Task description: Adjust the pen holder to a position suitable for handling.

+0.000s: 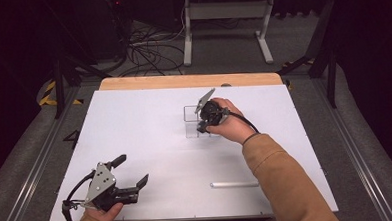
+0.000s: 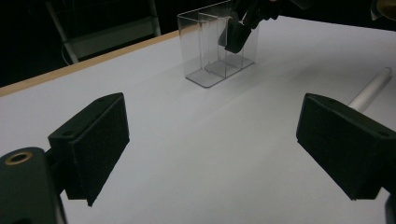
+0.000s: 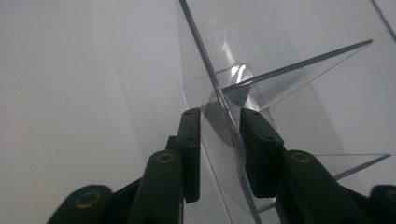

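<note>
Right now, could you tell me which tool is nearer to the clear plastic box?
The right tool. Its jaws straddle one wall of the clear plastic box, nearly closed on it. The left tool is open, far off near the table's front left edge.

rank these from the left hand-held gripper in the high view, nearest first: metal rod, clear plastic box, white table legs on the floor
1. metal rod, lying on the table to its right
2. clear plastic box, mid-table, at the right hand-held gripper
3. white table legs, on the floor beyond the table

Clear divided box (image 1: pixel 192 121) upright mid-table; metal rod (image 1: pixel 235 184) lying nearer.
</note>
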`<control>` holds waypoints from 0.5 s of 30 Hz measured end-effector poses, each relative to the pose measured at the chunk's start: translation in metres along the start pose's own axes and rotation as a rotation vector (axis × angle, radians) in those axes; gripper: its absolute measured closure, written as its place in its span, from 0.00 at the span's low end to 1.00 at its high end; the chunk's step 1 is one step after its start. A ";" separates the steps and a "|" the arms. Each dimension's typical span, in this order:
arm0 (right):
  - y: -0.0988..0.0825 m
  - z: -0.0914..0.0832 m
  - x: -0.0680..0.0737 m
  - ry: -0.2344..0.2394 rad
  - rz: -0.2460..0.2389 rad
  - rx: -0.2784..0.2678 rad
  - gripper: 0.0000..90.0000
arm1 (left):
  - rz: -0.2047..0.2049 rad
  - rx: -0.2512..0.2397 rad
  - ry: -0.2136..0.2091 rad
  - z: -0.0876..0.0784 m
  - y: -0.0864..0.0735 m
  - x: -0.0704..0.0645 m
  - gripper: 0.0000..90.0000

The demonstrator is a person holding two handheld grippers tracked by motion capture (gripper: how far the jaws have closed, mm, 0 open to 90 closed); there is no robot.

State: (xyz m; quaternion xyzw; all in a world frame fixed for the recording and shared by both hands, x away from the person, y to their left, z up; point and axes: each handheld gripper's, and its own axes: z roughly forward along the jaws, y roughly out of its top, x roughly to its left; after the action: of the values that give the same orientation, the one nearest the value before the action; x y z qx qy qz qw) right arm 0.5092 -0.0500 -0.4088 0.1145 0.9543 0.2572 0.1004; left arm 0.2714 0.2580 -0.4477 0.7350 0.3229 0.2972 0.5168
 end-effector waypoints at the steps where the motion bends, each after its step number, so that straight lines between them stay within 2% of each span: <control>1: 0.000 -0.001 0.000 0.005 0.000 0.003 0.83 | 0.000 0.000 0.000 0.000 0.000 0.000 0.11; 5: 0.000 -0.001 0.001 0.012 -0.006 0.006 0.86 | 0.000 0.000 0.002 0.000 0.000 0.000 0.11; 8: 0.000 -0.003 0.002 0.023 -0.030 0.005 0.98 | 0.001 0.000 0.001 0.000 0.000 0.000 0.11; 10: 0.001 -0.006 0.003 0.024 -0.020 0.012 0.97 | 0.000 0.000 0.001 0.000 0.000 0.000 0.11; 12: 0.000 -0.010 0.003 0.048 -0.028 -0.004 0.98 | 0.001 0.000 0.001 0.000 0.000 0.000 0.11; 15: 0.002 -0.020 0.009 0.045 -0.046 -0.023 0.98 | -0.001 0.000 0.001 0.000 0.000 0.000 0.11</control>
State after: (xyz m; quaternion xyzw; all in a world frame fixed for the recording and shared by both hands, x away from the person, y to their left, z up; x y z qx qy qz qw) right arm 0.4957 -0.0548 -0.3921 0.0855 0.9556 0.2683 0.0863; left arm 0.2715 0.2581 -0.4478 0.7346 0.3235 0.2976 0.5168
